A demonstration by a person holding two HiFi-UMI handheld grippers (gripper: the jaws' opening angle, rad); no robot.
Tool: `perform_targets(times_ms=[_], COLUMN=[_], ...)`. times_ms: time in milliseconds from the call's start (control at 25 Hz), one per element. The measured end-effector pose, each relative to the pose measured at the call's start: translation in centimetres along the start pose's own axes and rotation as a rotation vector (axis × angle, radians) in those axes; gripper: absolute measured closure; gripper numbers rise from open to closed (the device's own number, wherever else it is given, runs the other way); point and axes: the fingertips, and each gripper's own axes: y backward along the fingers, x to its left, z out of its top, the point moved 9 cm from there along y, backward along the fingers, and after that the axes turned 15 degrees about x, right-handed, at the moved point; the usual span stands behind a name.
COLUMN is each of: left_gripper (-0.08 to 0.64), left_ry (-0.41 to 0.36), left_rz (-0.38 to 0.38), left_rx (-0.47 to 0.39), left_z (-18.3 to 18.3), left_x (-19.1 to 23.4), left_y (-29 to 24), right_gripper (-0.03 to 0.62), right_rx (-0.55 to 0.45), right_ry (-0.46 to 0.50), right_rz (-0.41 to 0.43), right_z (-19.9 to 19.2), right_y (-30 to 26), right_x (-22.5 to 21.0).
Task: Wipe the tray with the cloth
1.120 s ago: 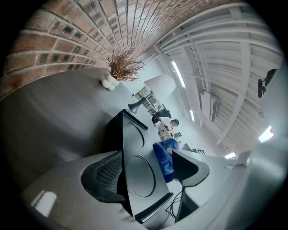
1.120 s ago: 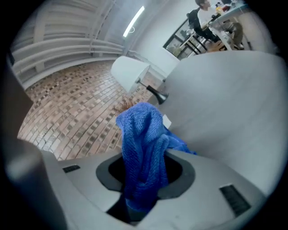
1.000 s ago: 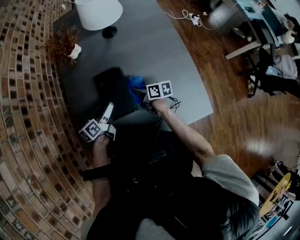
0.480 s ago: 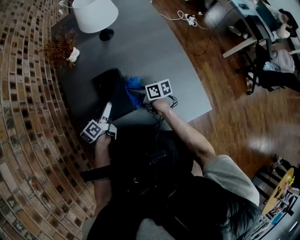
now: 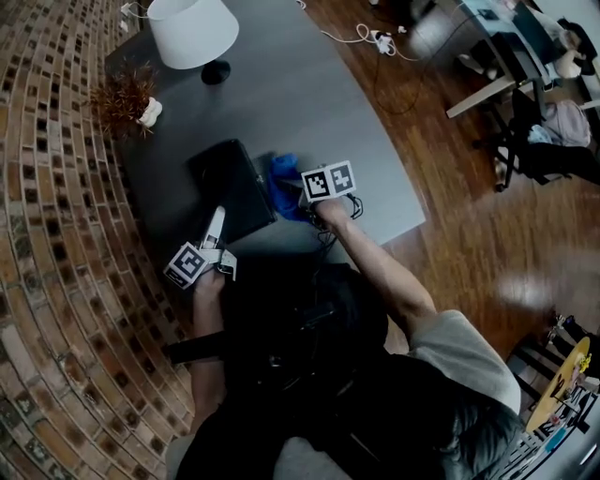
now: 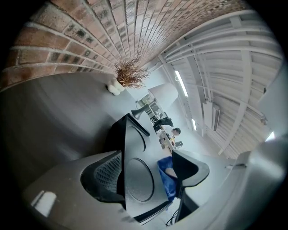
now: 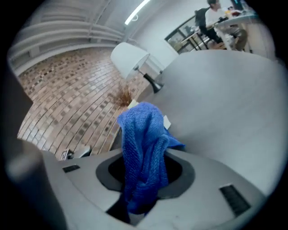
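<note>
Head view: the black tray (image 5: 230,187) is lying on a grey table (image 5: 319,103), and the left gripper (image 6: 150,166) is clamping its near edge with jaws set wide. The right gripper (image 7: 144,175) is pinching the blue cloth (image 5: 286,173) in nearly closed jaws. It has just slid rightward to the tray's right edge, so one wiping stroke is probably ending. A lamp (image 5: 192,28) and dried plant (image 5: 122,89) are standing farther back beside a brick wall (image 5: 56,234), with wood floor (image 5: 469,216) showing on the right.

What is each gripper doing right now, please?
Left gripper: jaws wide, astride the tray edge; whether they grip it cannot be told.
Right gripper: jaws closed on the blue cloth.
</note>
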Motion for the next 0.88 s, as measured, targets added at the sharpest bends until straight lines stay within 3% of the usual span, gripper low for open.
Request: perform_targets(times_ms=[80, 240, 360, 440, 520, 640, 760, 880], left_gripper=[0.212, 0.213, 0.212, 0.213, 0.212, 0.213, 0.213, 0.213], left_ry=[-0.023, -0.084, -0.088, -0.079, -0.076, -0.106, -0.195, -0.282], left_rz=[0.009, 0.019, 0.028, 0.012, 0.002, -0.016, -0.002, -0.034], left_rx=[0.003, 0.006, -0.003, -0.006, 0.002, 0.03, 0.067, 0.089], left_z=[0.0, 0.2, 0.4, 0.3, 0.1, 0.5, 0.6, 0.2], left_x=[-0.1, -0.1, -0.2, -0.2, -0.2, -0.9, -1.6, -2.9], left_y=[0.0, -0.1, 0.1, 0.0, 0.0, -0.1, 0.5, 0.3], right_gripper=[0.463, 0.463, 0.463, 0.463, 0.463, 0.462, 0.457, 0.434], right_rx=[-0.026, 0.073, 0.217, 0.354, 0.429, 0.306, 0.165, 0.254], right_ry=[-0.048, -0.059, -0.051, 0.016, 0.089, 0.074, 0.054, 0.219], right_rz=[-0.007, -0.011, 0.044, 0.078, 0.067, -0.028, -0.204, -0.477], right_z=[1.3, -1.5, -5.9, -9.2, -11.5, -11.1, -9.5, -9.7], right_y=[-2.0, -3.4, -2.3, -1.3, 0.8, 7.4, 15.1, 19.3], right_x=[-0.3, 0.5, 1.2, 1.8, 2.0, 0.1, -2.4, -3.8])
